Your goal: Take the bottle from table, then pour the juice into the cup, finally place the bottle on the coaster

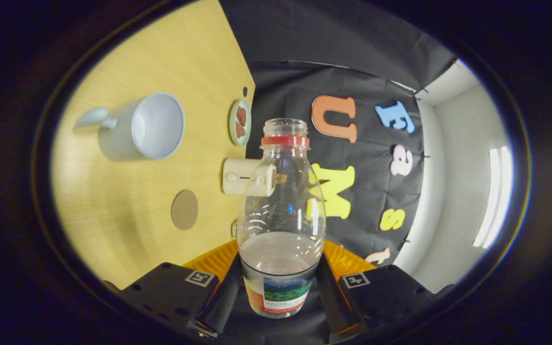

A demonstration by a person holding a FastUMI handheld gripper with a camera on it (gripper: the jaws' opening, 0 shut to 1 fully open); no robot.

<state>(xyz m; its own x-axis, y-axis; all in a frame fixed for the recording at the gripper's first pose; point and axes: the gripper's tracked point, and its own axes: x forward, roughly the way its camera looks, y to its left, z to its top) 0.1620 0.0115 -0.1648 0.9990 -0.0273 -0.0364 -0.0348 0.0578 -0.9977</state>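
My gripper (280, 287) is shut on a clear plastic bottle (281, 211), both fingers pressing its labelled lower part. The bottle has no cap, a red neck ring, and pale juice filling its lower part. The whole view is rolled, so the wooden table (127, 225) stands off to the side of the bottle. A white cup (142, 127) with a handle rests on that table, its open mouth facing me, beyond and to the left of the bottle's neck. A round brown coaster (184, 209) lies on the table nearer to my fingers than the cup.
A small dish (239, 122) with brown pieces sits near the table's far edge. A white boxy device (245, 176) lies at that edge, partly behind the bottle. The black cloth wall rises beyond the table.
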